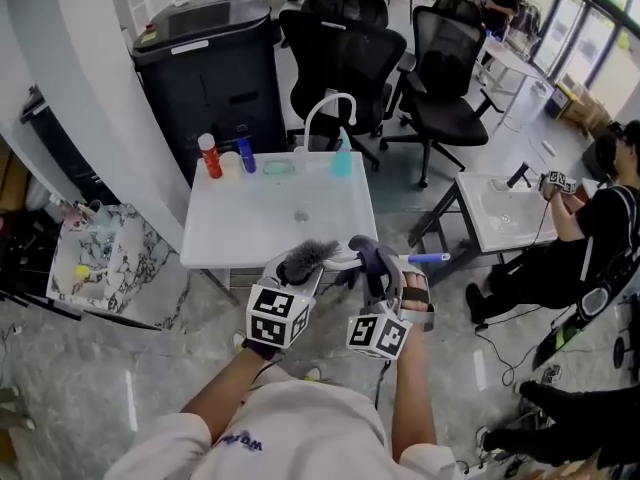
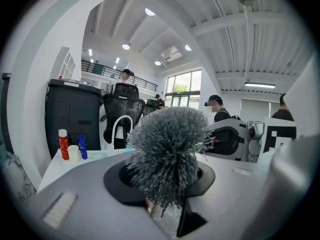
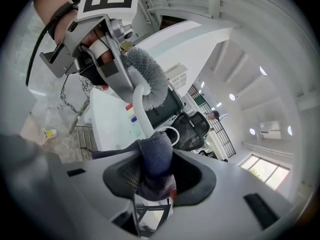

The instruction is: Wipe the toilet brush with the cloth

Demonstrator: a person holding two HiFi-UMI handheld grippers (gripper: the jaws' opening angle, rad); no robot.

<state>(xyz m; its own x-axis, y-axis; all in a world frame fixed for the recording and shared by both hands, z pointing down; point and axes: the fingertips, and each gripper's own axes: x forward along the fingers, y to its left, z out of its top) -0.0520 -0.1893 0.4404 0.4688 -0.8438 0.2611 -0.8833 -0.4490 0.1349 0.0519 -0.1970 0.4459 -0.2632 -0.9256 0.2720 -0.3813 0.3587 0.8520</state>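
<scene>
The toilet brush point(image 1: 308, 260) is held in the air in front of the person, just on the near side of a white sink point(image 1: 215, 240), lying roughly level across the body. Its head point(image 2: 170, 144) is a round ball of grey bristles, tips paler than the roots. From it runs a slim white handle point(image 3: 141, 111) with a bend in it, ending in a blue grip point(image 1: 430, 258) out to the person's right.

The left gripper point(image 2: 162, 185) is clamped on the toilet brush close behind the bristles, which bulge up between its jaws. The right gripper point(image 3: 152, 181) is closed on the cloth point(image 3: 156, 156), a dark blue-grey rag bunched thickly between the pads. The cloth is folded over the handle partway along it, touching the white shaft.

Along the back edge of the sink, beside a curved white faucet point(image 1: 325, 103), stands a row of small vessels. There is a red bottle point(image 1: 210, 156) with a white cap, a white cup point(image 1: 231, 164) and a blue bottle point(image 1: 246, 154). A shallow pale green dish point(image 1: 278, 167) and a teal cup point(image 1: 342, 163) sit further along. From here I cannot tell what any of them holds. The basin shows only its drain in the middle.
</scene>
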